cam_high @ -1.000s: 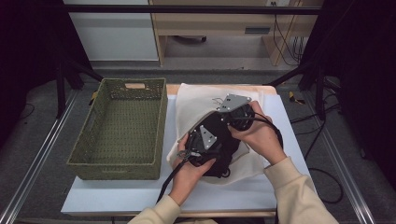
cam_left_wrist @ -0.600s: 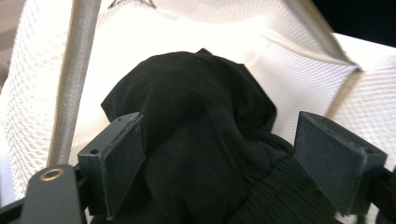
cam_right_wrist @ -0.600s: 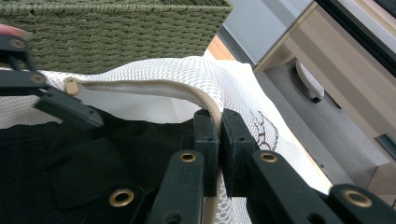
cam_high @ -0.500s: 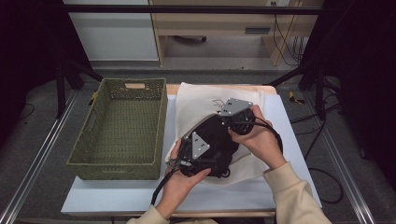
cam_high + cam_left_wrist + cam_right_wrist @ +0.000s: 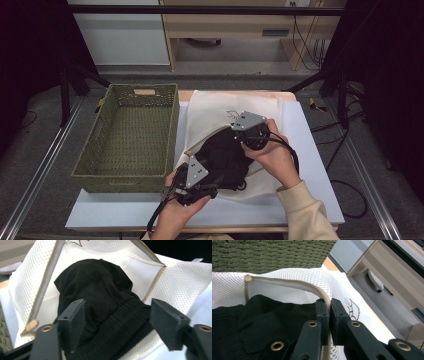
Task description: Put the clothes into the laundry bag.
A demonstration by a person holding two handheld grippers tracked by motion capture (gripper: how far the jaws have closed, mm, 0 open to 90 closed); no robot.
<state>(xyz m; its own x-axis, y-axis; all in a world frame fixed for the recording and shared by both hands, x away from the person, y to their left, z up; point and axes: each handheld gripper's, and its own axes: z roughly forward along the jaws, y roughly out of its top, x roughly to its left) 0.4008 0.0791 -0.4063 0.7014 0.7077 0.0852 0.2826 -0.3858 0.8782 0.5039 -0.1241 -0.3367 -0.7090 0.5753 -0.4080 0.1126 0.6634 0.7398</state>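
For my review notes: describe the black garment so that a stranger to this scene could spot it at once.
Find the green woven basket on the table's left; beside it lies a white mesh bag. The black garment sits half inside the bag's open mouth, the only dark, ribbed cloth against pale mesh.

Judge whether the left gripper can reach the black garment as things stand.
Probably yes: the left gripper, its fingers just closing, already straddles the black garment, which sticks out of the mesh bag; nothing lies between.

Grey floor, a wooden desk (cables beside it) behind the table.
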